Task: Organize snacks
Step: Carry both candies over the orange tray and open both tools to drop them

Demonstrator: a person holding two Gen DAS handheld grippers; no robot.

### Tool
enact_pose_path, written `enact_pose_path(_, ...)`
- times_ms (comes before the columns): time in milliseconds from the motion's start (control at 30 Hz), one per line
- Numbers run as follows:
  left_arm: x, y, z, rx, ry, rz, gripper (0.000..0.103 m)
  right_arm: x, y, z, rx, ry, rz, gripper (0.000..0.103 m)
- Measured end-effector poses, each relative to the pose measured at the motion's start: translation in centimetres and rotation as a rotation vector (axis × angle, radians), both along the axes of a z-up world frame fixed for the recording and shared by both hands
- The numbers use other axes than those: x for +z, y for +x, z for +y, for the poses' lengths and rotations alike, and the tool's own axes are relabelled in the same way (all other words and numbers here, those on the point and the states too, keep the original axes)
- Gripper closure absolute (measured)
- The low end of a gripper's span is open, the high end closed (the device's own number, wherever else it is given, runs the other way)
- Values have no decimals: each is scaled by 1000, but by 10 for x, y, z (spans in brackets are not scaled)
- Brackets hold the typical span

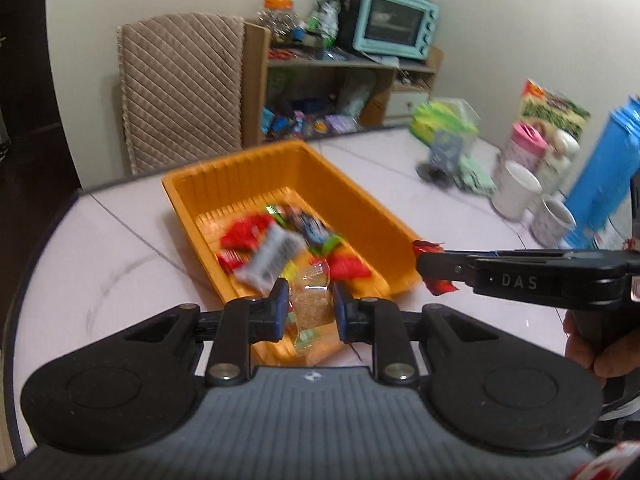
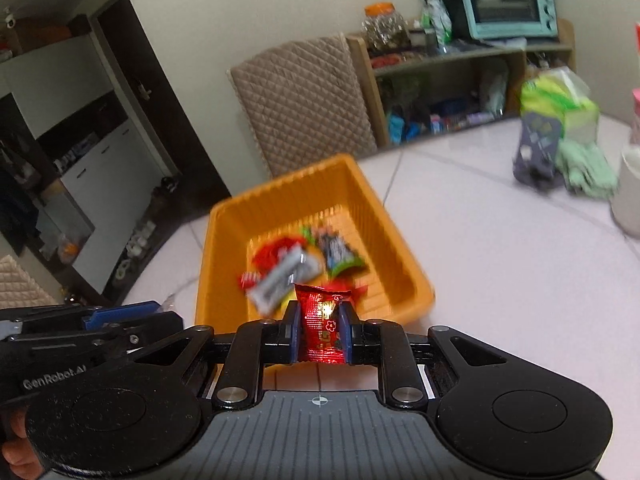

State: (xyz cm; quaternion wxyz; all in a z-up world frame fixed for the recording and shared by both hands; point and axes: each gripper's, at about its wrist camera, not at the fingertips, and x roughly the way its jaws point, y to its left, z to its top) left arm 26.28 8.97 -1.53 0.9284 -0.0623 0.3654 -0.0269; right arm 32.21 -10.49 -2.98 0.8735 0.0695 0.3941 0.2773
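Note:
An orange plastic tray [image 1: 352, 200] [image 2: 384, 216] sits on the white table and holds several wrapped snacks, red, grey and blue-green. My left gripper [image 1: 310, 304] is shut on a clear packet of golden-brown snack [image 1: 314, 300], held over the tray's near end. My right gripper [image 2: 320, 328] is shut on a red foil snack packet [image 2: 322, 320], just short of the tray's near rim. In the left wrist view the right gripper [image 1: 430, 270] comes in from the right beside the tray's near right corner, the red foil packet [image 1: 428, 247] sticking out of it.
A quilted chair back [image 1: 180, 84] stands behind the table. Behind it a wooden shelf [image 1: 340, 64] carries a teal toaster oven [image 1: 396, 20] and a jar. At the table's right stand white mugs [image 1: 516, 192], a blue carton [image 1: 604, 176], a green bag [image 1: 444, 120] and a small dark stand [image 2: 538, 148].

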Motion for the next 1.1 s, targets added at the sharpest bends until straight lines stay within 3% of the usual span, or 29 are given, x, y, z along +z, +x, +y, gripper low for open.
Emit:
enact_pose_path(167, 4, 42, 17, 42, 15, -15, 82, 4, 39, 19, 16, 7, -26, 83)
enact_pose_path(467, -13, 98, 42, 88, 49, 18, 82, -10, 94, 54, 61, -8, -45, 83)
enact_pose_path(1100, -40, 158, 63, 120, 98, 77, 82, -36, 139, 81, 55, -35, -19, 83)
